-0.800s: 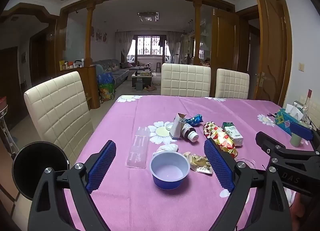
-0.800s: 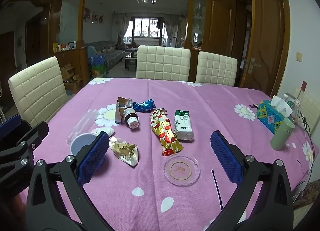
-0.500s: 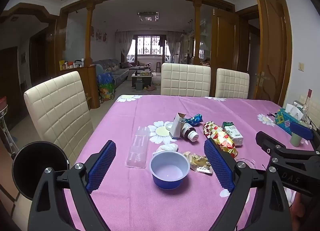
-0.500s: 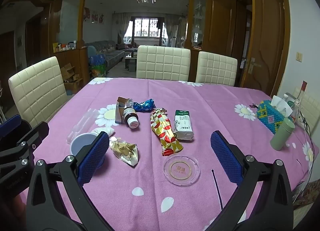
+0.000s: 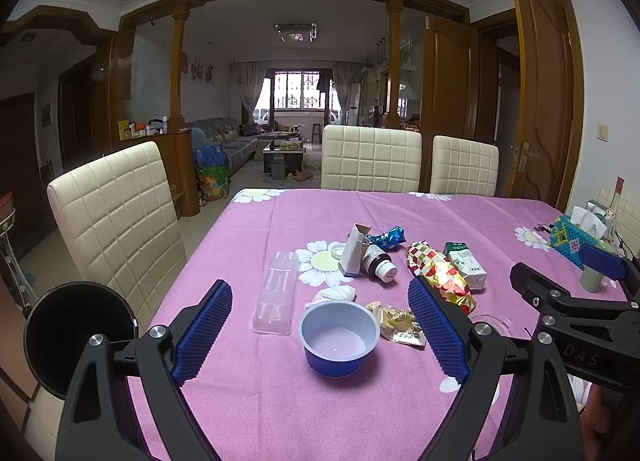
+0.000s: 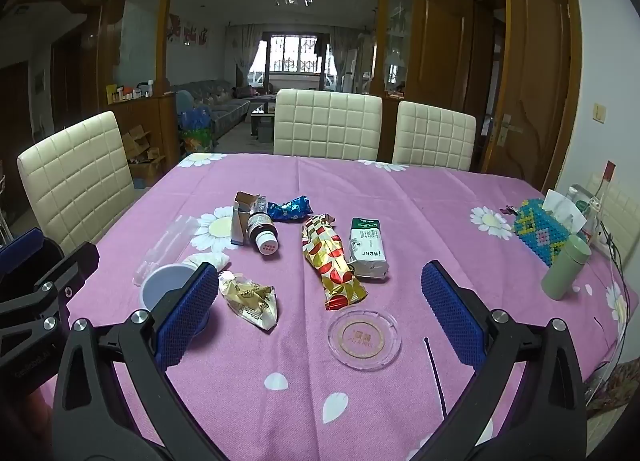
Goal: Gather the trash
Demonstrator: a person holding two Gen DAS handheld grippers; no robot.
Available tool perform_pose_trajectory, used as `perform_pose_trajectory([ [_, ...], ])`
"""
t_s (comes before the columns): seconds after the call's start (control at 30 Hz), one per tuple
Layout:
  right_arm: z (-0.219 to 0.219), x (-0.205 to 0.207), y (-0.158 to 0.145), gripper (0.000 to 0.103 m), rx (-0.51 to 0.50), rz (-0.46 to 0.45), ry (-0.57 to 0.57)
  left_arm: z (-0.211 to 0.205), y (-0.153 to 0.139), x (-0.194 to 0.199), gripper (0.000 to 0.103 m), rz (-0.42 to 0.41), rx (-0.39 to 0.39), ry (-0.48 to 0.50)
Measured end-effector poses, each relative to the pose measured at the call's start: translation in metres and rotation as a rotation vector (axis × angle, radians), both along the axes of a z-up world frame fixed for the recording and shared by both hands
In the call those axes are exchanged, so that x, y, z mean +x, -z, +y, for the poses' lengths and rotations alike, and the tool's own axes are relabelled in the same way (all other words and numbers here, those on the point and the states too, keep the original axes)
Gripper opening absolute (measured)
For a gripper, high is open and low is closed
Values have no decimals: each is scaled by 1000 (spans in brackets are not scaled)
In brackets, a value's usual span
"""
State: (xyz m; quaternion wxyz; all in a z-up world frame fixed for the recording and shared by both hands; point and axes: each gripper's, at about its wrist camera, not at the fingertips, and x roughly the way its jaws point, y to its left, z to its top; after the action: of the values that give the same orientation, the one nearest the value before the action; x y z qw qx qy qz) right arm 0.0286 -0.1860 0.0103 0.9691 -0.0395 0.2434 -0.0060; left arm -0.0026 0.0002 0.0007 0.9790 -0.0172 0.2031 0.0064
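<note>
A purple flowered cloth covers the worktop [image 6: 420,197], with 3 cream chairs around it and a living room beyond. Wrappers [image 6: 334,261] and a blue cup [image 5: 339,337] lie mid-frame. Both the left hand-held gripper [image 5: 320,335] and right hand-held gripper [image 6: 320,315] gape wide, holding nothing

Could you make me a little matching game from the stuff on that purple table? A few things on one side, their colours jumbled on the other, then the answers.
Things:
1. bowl
2. flask
3. crumpled wrapper behind the bottle
4. long snack bag

Colours:
A. pale green
B. red and gold
C. shiny blue
D. dark blue outside, white inside

Pairs: 1-D, 2-A, 3-C, 4-B
</note>
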Motion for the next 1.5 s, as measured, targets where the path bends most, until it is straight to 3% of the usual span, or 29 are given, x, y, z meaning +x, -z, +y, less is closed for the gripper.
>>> perform_pose_trajectory([
  [1.5, 0, 1, 1, 100, 2, 1, -1, -3, 1, 1, 88, 5, -6, 11],
])
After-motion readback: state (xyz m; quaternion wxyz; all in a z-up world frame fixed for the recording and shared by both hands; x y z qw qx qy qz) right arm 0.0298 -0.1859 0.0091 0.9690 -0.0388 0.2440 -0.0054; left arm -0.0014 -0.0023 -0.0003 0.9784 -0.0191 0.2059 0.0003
